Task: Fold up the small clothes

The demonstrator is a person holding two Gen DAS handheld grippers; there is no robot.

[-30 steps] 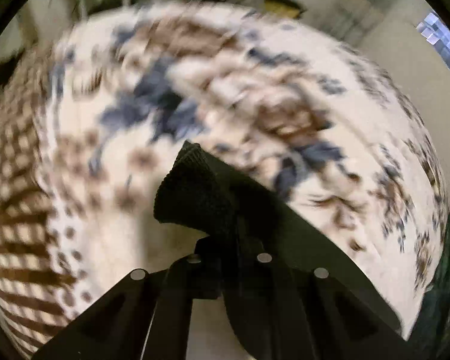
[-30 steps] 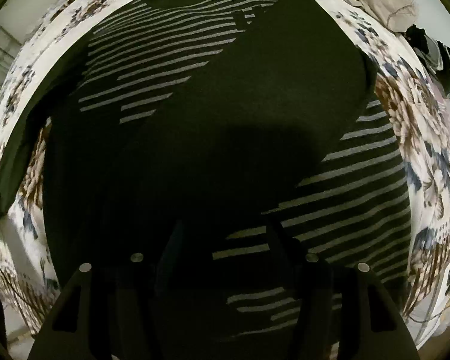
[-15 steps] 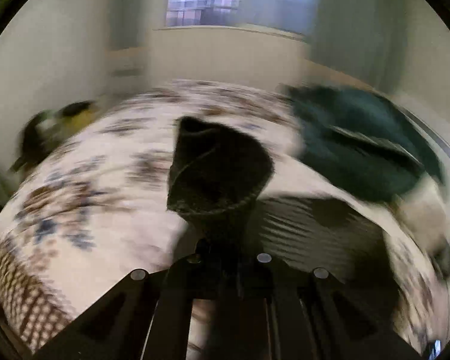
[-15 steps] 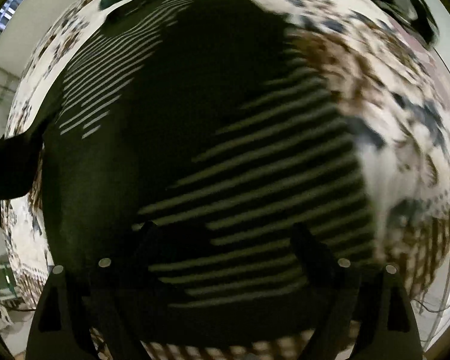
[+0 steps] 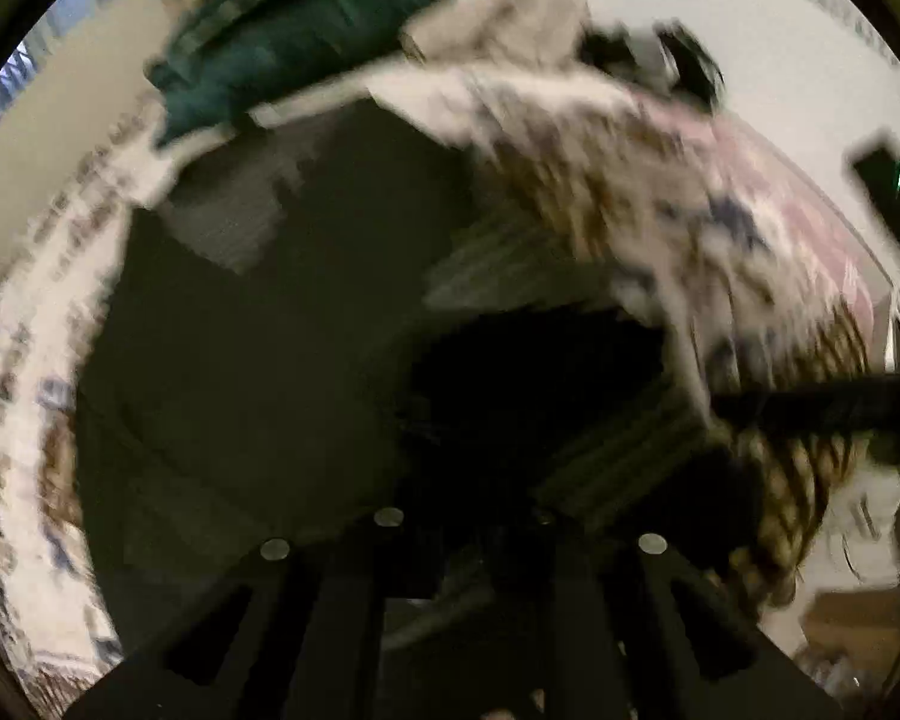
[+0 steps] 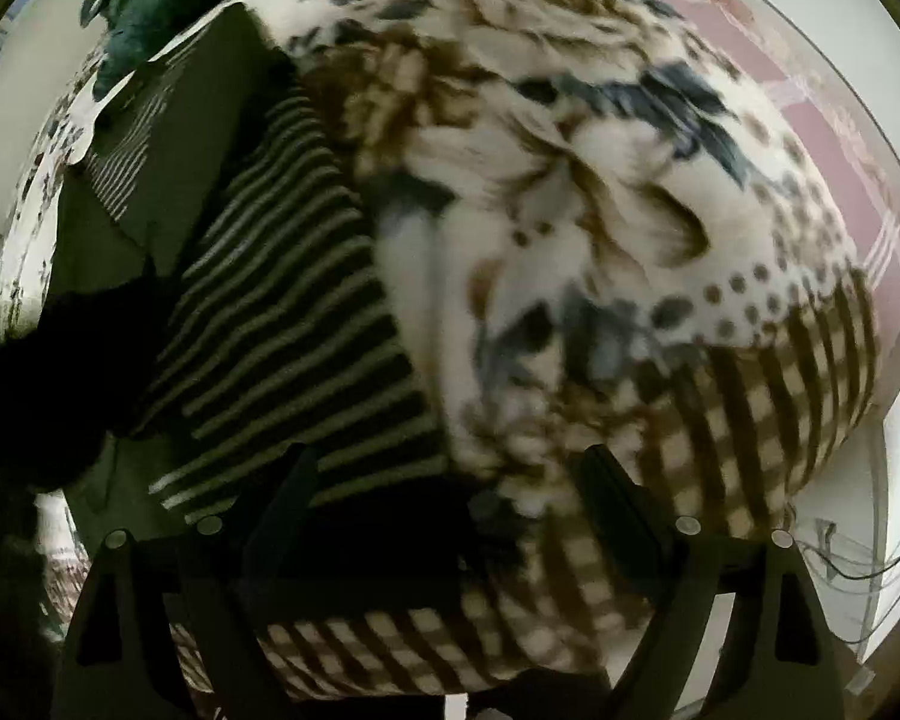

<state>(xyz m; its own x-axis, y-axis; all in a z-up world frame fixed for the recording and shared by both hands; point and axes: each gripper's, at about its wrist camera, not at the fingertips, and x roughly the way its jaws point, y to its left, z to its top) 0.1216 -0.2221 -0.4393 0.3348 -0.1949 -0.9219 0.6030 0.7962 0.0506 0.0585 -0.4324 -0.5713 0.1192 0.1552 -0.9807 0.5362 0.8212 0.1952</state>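
A dark knit sweater (image 6: pixel 282 300) with thin pale stripes lies spread on a plush floral blanket (image 6: pixel 600 192), its fuzzy pile printed with brown and slate-blue blooms, dots and a brown check border. In the right wrist view the striped panel runs diagonally along the left, soft ribs showing, and a plain dark fold crosses it. The right gripper (image 6: pixel 450 480) points down over the sweater's lower edge, its two black fingers spread wide and nothing pinched between them. The left wrist view is heavily blurred: the left gripper (image 5: pixel 462 546) sits low over the dark sweater (image 5: pixel 258 360), its jaws nearly together and just starting to part, with dark fabric bunched at them; whether they actually grip it cannot be told. A teal garment (image 5: pixel 282 42) and a pale crumpled cloth (image 5: pixel 510 6) lie heaped beyond.
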